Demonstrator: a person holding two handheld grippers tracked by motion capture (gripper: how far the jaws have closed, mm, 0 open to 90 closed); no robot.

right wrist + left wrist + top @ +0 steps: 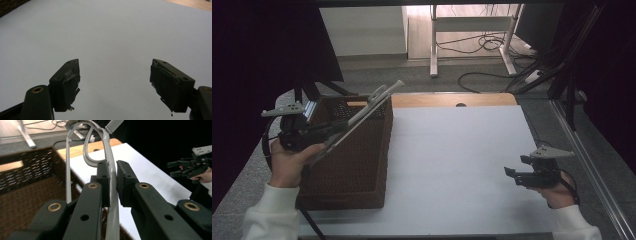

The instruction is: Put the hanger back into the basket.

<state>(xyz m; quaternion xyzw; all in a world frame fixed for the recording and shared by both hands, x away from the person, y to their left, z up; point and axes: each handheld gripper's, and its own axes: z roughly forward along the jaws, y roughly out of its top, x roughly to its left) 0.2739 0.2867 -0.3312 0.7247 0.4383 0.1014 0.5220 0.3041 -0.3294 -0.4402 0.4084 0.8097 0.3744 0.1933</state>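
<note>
L gripper (113, 182) clenched on 1 slim grey plastic hanger (110, 160) w/ curved hook, held tilted over the 1 brown woven wicker basket (362, 155), rectangular w/ open-weave rim, at table's left. R gripper (115, 82) released, jaws wide apart, nothing in them, above smooth white table sheet (462, 165); bare wood strip (452, 100) at far edge.

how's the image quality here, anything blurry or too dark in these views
High view: dim with dark edges; the white table cover is the brightest area, and the wicker basket reads murky. Left gripper view: the near jaws and the grey hanger are soft, and the right gripper sits against black. Right gripper view: flat, even light on the cover, jaw pads slightly blurred.
</note>
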